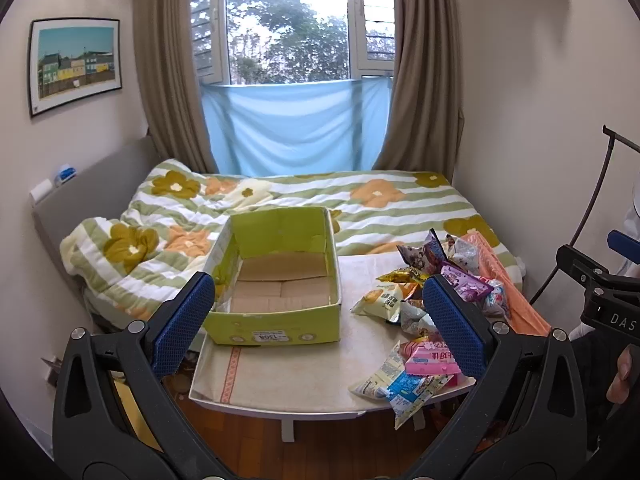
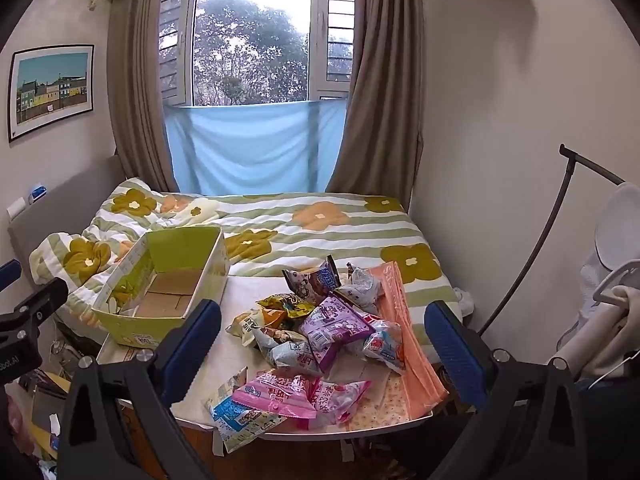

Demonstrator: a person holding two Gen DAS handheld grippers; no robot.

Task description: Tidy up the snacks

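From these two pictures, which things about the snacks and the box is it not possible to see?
- Snack packets: the heap overlaps in both views, so no exact count.
- Pink packet: partly behind the left gripper's finger, left view.
- Green box: label too small, upside down.
- Table: legs cut off.

Lit softly by daylight from the window (image 1: 288, 28), blown out to white at the sky. Dimmer and slightly grainier in the right wrist view. Soft shadows on the wall (image 2: 520, 60). Strong fisheye bending, black vignette at corners. Mostly sharp.
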